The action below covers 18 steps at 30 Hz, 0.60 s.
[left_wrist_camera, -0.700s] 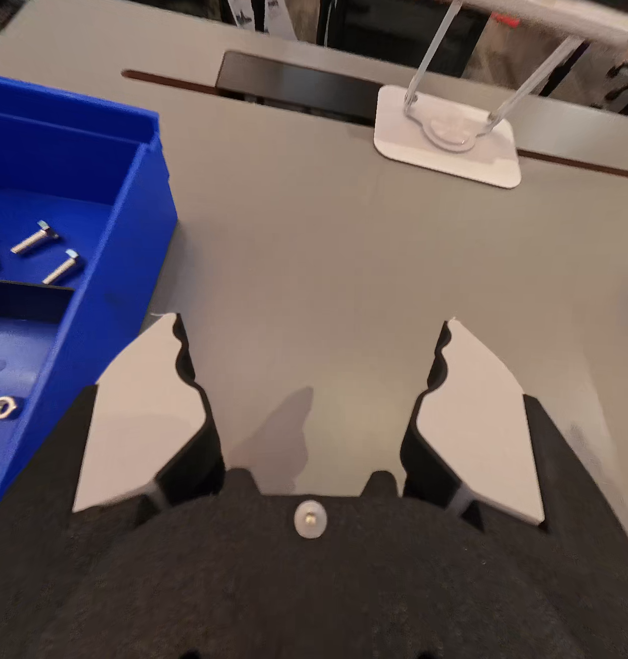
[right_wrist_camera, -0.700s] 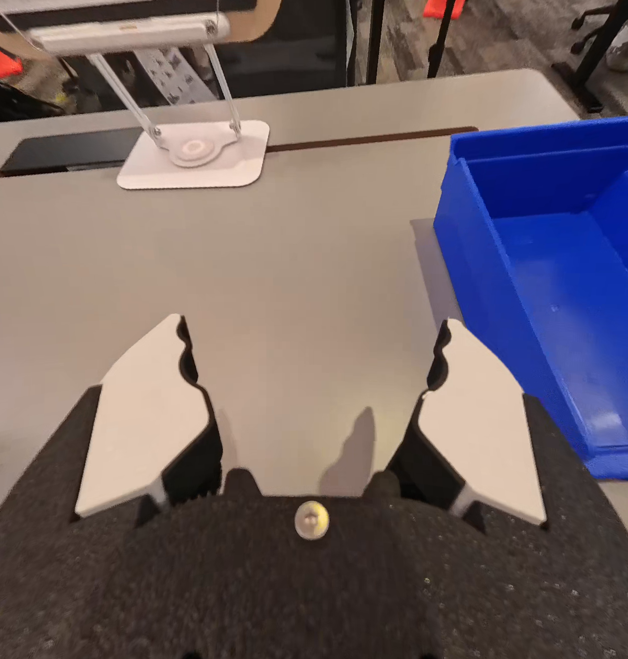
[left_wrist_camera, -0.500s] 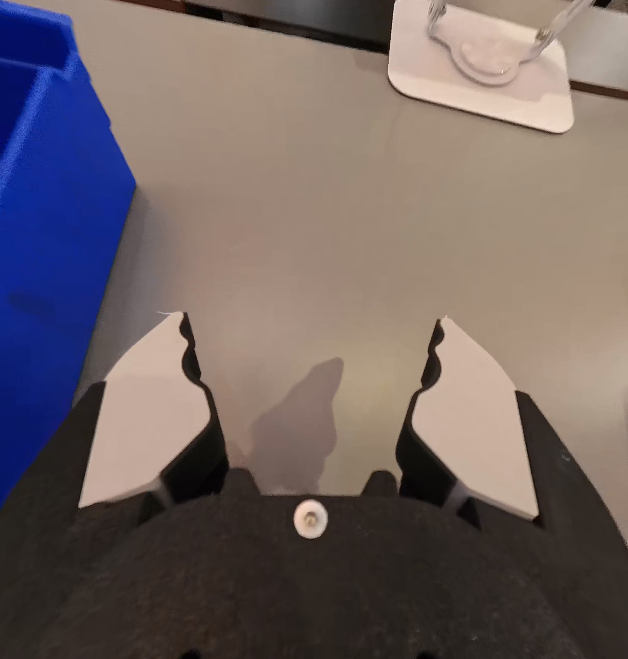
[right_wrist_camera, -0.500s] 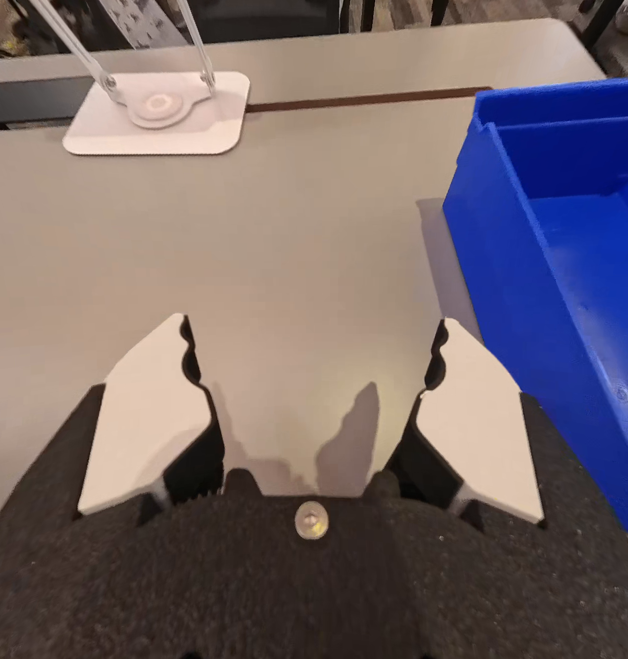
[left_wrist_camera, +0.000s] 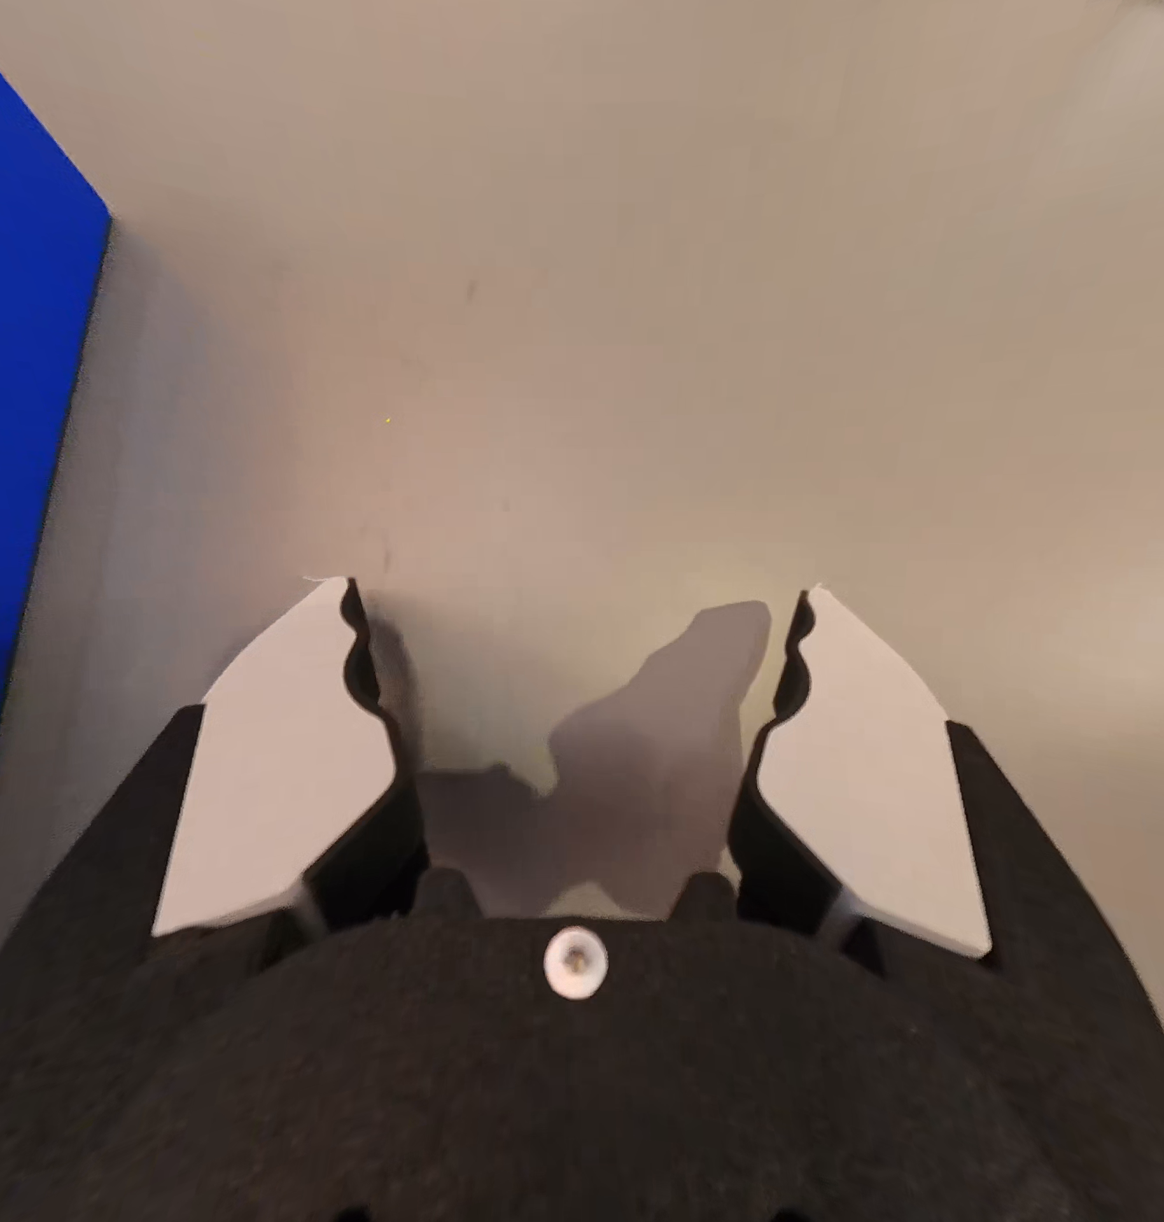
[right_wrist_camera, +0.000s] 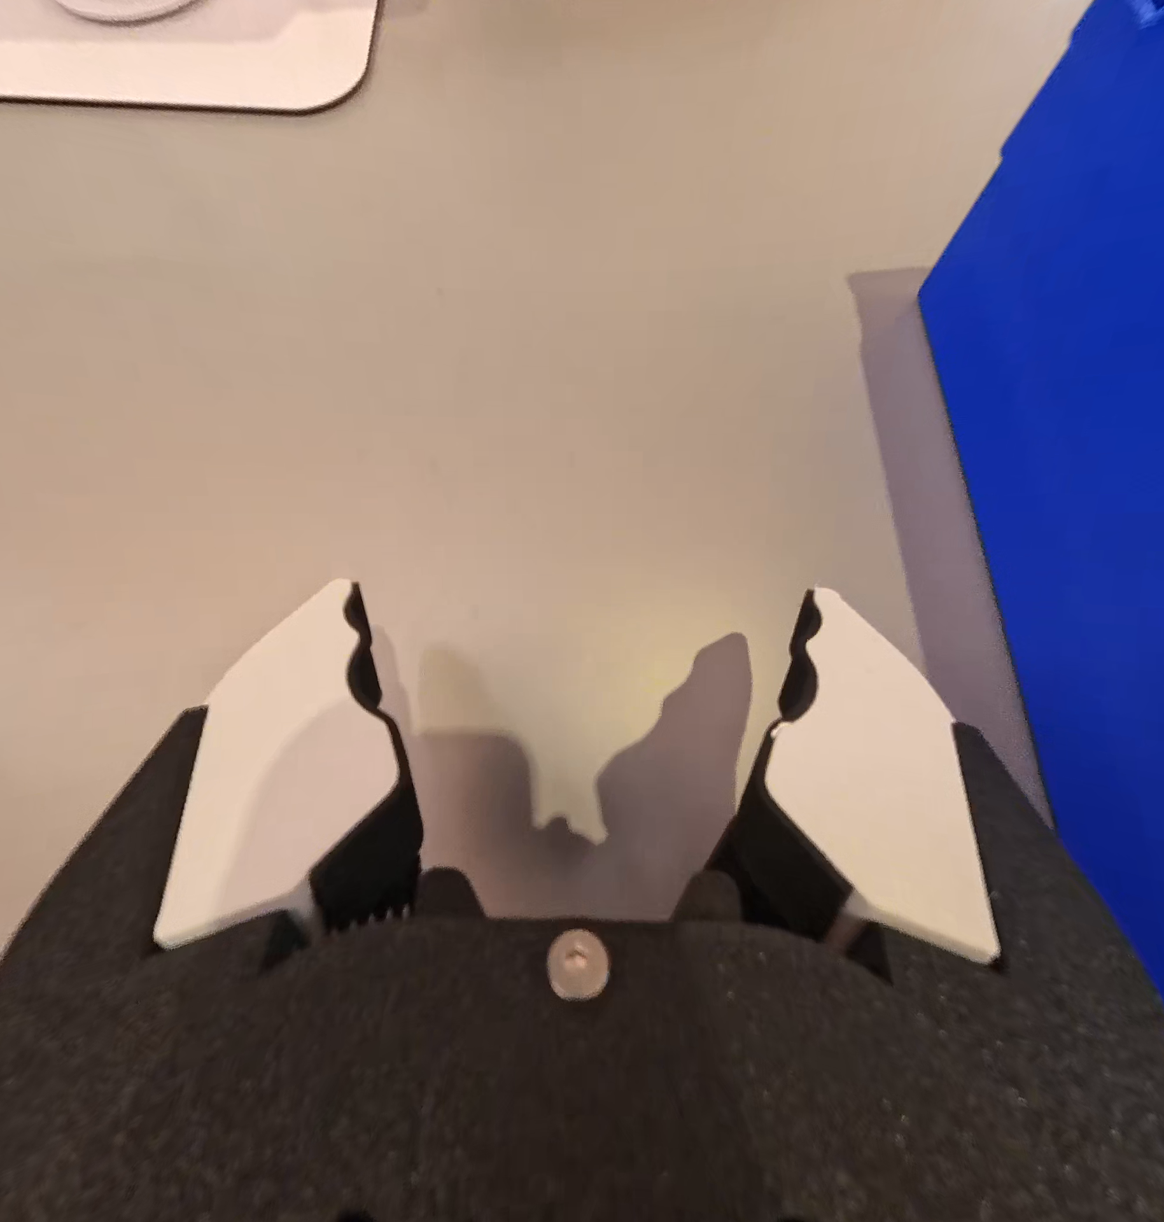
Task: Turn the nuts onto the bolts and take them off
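My left gripper (left_wrist_camera: 576,588) is open and empty, low over the grey table (left_wrist_camera: 632,330), with its shadow close beneath the fingers. A blue bin (left_wrist_camera: 17,430) stands just to its left; only its outer wall shows, so the bolts and nut inside are hidden. My right gripper (right_wrist_camera: 579,592) is open and empty, also low over the grey table (right_wrist_camera: 500,330). Another blue bin (right_wrist_camera: 1081,463) stands close to its right; only its outer wall shows. No nut or bolt is in view.
The corner of a white stand base (right_wrist_camera: 202,59) lies on the table at the far left of the right wrist view. Bare tabletop stretches ahead of both grippers, between the two bins.
Both grippers have dropped and tilted down toward the table. The bins' insides, the bolts, the nut and most of the white stand have slid out of view. Both stay open.
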{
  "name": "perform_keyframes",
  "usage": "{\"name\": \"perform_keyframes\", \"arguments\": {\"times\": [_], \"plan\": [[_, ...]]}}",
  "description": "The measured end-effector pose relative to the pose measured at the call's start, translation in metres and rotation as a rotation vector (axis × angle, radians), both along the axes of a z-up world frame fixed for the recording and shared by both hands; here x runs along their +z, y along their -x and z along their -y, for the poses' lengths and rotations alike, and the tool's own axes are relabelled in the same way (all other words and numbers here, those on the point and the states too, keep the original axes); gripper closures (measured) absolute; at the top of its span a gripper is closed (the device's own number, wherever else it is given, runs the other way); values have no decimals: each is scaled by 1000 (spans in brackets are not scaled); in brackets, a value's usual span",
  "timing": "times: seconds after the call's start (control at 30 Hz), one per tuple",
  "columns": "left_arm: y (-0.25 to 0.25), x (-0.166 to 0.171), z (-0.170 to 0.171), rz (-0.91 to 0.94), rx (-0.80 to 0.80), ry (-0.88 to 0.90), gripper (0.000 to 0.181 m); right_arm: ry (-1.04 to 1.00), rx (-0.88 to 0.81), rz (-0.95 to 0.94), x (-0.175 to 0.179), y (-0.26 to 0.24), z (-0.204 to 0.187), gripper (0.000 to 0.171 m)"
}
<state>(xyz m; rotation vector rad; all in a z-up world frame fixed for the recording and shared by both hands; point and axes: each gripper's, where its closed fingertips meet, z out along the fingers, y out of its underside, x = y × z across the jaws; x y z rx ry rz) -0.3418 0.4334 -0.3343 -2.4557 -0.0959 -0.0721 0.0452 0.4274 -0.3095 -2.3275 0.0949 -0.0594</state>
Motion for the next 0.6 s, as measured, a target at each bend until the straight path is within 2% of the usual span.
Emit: {"name": "perform_keyframes", "arguments": {"times": [0.37,0.6], "plan": [[6,-11,-10,-55,-16,-29,56,70,3,62,-34,-2,-3,53],[6,-12,-10,-68,-18,-26,56,79,-20,17,-37,-4,-2,50]]}}
